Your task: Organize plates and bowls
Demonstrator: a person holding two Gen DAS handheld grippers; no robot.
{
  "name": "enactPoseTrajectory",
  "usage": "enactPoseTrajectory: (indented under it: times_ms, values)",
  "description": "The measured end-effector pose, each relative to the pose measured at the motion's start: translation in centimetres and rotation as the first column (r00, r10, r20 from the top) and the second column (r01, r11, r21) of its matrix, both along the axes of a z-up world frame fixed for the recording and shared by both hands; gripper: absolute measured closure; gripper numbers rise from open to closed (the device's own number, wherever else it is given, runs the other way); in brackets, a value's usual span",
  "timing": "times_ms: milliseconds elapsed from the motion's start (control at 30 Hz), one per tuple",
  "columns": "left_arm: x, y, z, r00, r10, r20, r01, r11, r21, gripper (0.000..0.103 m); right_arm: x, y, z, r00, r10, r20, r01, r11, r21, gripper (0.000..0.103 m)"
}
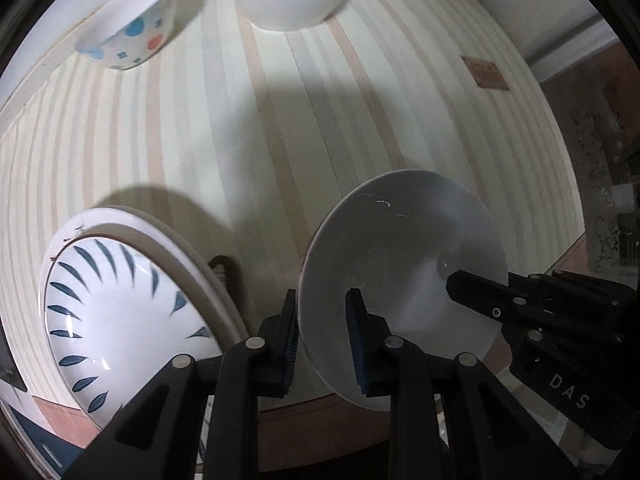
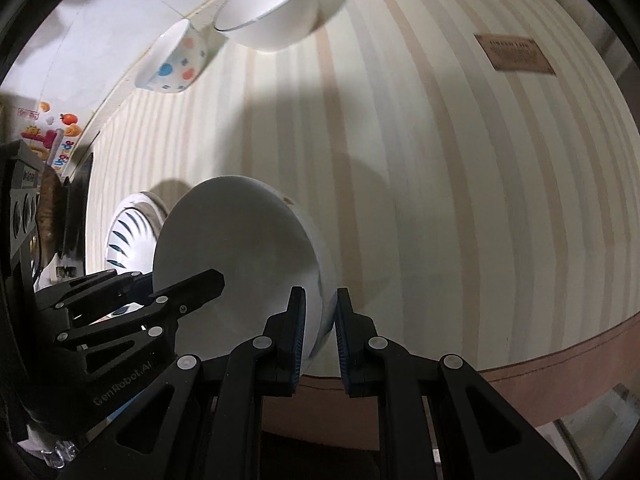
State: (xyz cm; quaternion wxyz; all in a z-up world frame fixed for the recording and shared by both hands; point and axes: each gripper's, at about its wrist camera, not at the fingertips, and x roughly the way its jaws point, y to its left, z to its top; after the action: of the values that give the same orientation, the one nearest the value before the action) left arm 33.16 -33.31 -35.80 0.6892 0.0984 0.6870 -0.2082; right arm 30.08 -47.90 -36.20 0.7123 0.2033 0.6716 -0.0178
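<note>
Two close wrist views, shared white bowl [image 1: 400, 264]

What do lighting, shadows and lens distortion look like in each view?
Left wrist: dim; broad shadow across the tablecloth, glints on the leaf plate, stripes bowed by fisheye. Right wrist: white bowl evenly lit, shadow behind it, stripes curved.

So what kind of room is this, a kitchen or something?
Likely a home dining spot: a striped tablecloth holds a polka-dot bowl and a patterned plate, with colourful stickers on the wall nearby.

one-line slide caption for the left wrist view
Both tongs, left and right, grip a plain white bowl beside the blue-leaf plate.
</note>
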Motion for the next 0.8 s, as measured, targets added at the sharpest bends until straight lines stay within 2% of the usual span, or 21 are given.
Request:
enactPoseTrajectory:
  times_ms: [267, 500, 633, 733, 800]
  values:
    - [-0.4, -1.4, -1.6, 1.000, -0.015, -0.020, 0.015, 1.000, 0.024, 0.083, -0.6, -0.6, -1.4, 1.000, -0.013, -0.029, 0.013, 1.000, -0.001, 0.087]
    - [0.0, -1.3, -1.5, 0.999, -0.012, -0.038, 0.013, 1.000, 0.028, 0.083, -0.3, -0.7, -1.6, 0.999, -0.009, -0.042, 0.009, 1.000, 0.013, 0.087]
    - [1.0, -0.2, 1.5, 1.000, 0.010, -0.016, -0.010, 1.000, 0.003, 0.082, 0.0, -1.7, -0.1, 0.999, -0.014, -0.038, 0.015, 0.999, 0.034, 0.087]
    - [3.0, 0.6, 5.0, 0.999, 0.047, 0.025, -0.046, 0.998, -0.047, 0.082, 0.8, -3.0, 2.8, 1.000, -0.023, 0.000, 0.023, 0.999, 0.035, 0.086]
    - [5.6, 0.9, 6.9, 0.994, 0.091, 0.063, -0.086, 0.993, -0.085, 0.074, 2.1, -4.0, 4.9, 0.999, -0.032, 0.039, 0.031, 0.999, 0.028, 0.084]
